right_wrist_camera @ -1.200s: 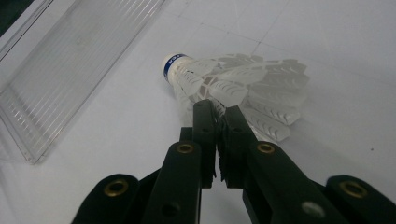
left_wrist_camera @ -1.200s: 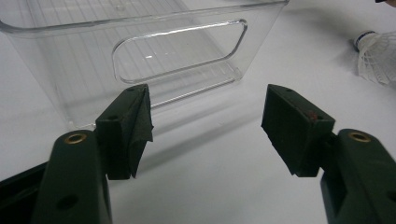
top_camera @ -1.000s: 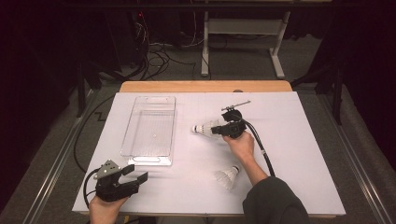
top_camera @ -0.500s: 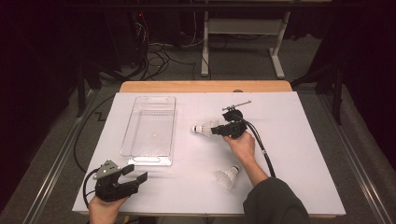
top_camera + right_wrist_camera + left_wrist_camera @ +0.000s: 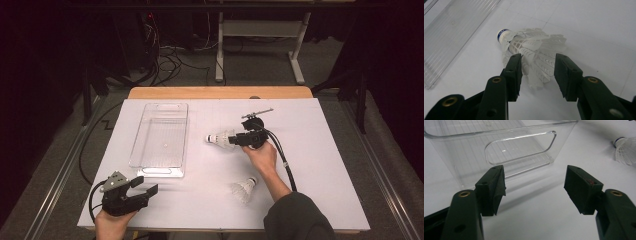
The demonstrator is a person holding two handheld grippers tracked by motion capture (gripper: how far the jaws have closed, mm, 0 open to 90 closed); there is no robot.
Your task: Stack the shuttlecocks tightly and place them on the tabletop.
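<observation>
Two shuttlecocks, one clear bin.

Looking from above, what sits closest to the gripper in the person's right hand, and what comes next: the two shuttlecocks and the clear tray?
From the right gripper, in the high view:
1. Shuttlecock at its jaws, lying between them, cork toward the tray.
2. Second shuttlecock, nearer the person, beside the right forearm.
3. Clear tray, on the table's left side.

A white table carries a clear tray and two shuttlecocks, apparently plastic.
</observation>
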